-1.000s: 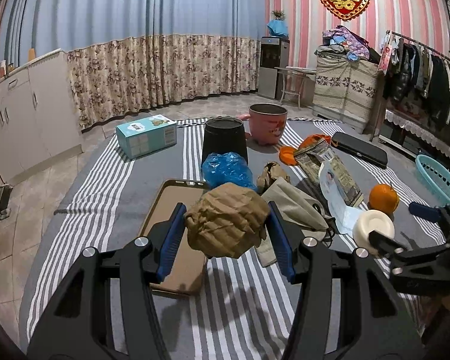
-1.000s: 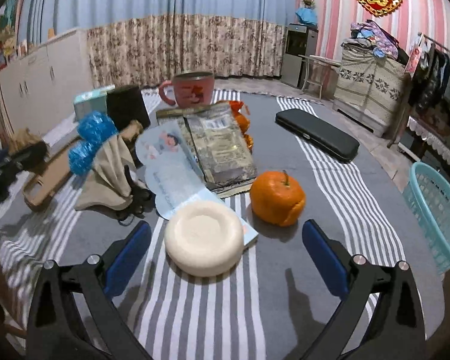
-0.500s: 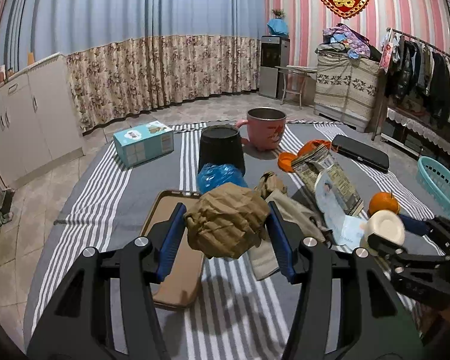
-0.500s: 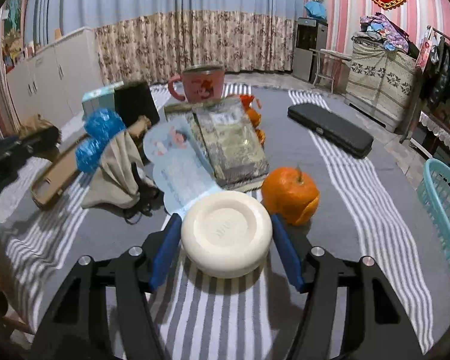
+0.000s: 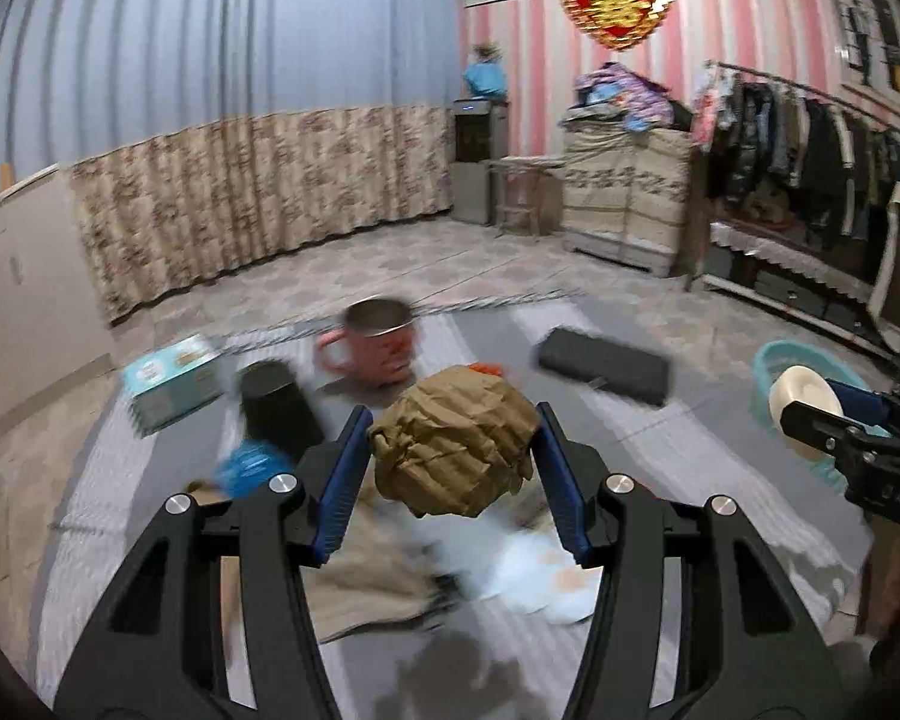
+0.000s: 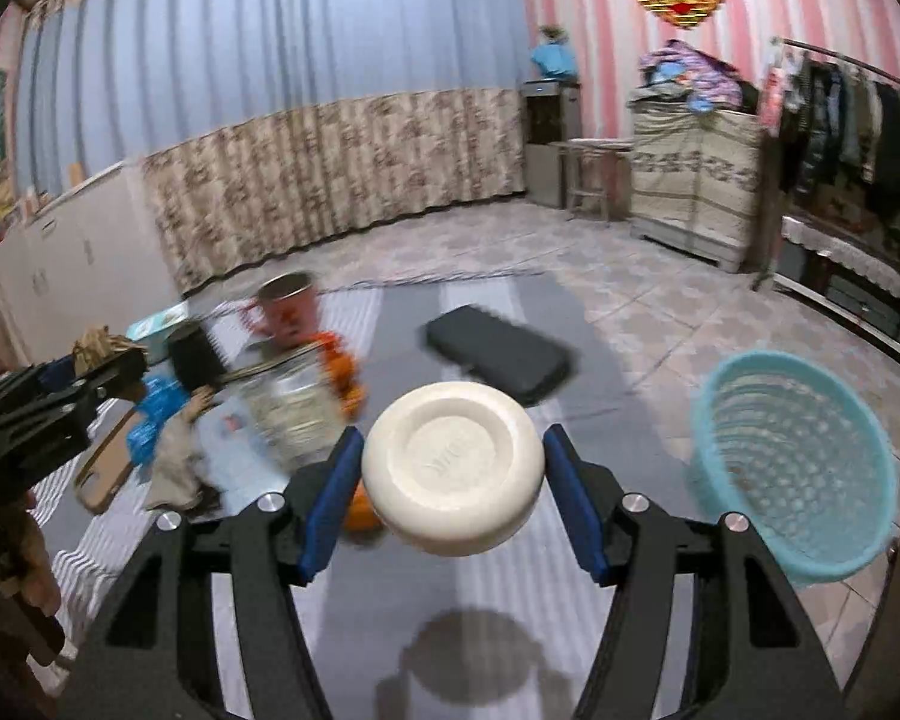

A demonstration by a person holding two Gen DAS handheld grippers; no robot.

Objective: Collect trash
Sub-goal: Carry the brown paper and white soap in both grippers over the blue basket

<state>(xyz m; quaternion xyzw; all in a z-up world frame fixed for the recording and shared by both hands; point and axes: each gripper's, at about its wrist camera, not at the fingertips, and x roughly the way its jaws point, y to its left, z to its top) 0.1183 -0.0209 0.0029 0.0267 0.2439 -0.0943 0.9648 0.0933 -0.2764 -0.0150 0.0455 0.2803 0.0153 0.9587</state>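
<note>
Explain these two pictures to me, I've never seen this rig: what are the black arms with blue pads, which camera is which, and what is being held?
No robot here: a person holds a two-finger gripper in each hand, and a fisheye camera on each looks forward along its fingers.

The left wrist view shows the left gripper shut on a crumpled brown paper ball.

The right wrist view shows the right gripper shut on a round white lid-like disc.

Both are lifted above a grey striped mat. On it, blurred by motion, lie a pink mug, a black case, a black cup, a blue crumpled bag and papers. A teal basket sits to the right, partly on the floor.
</note>
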